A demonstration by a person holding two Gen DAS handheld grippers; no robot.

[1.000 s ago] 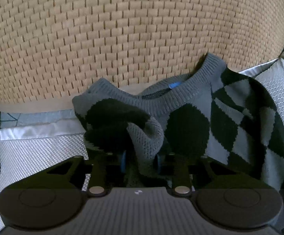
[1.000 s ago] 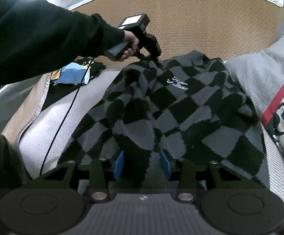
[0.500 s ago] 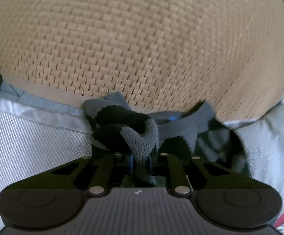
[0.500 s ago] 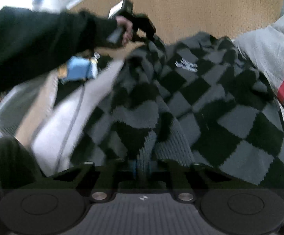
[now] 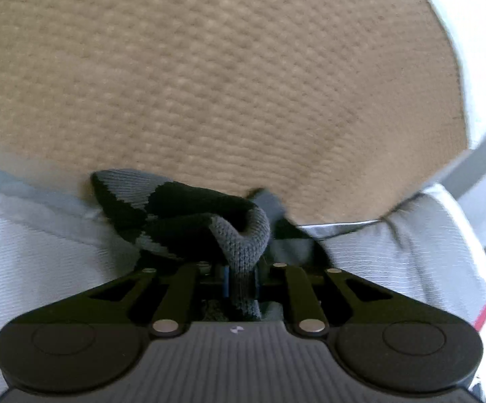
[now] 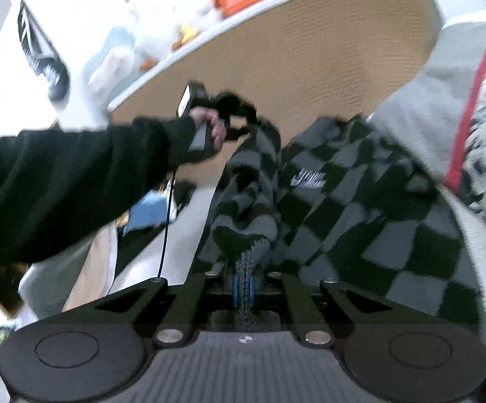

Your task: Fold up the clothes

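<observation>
woven tan headboard [image 5: 229, 77] behind pale grey bedding [image 5: 35, 252]; our left gripper [image 5: 241, 277] is clamped on a knit fold of the checkered sweater [image 6: 360, 208], our right gripper [image 6: 243, 288] pinched tight on its near edge, the sweater hanging between them above the bedding, a dark sleeve [image 6: 75, 174] reaching across at the left

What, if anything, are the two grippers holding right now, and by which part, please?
Both hold the grey-and-black checkered knit sweater. The left gripper is shut on a bunched fold at its shoulder, near the collar; the right gripper is shut on its ribbed bottom hem.
</observation>
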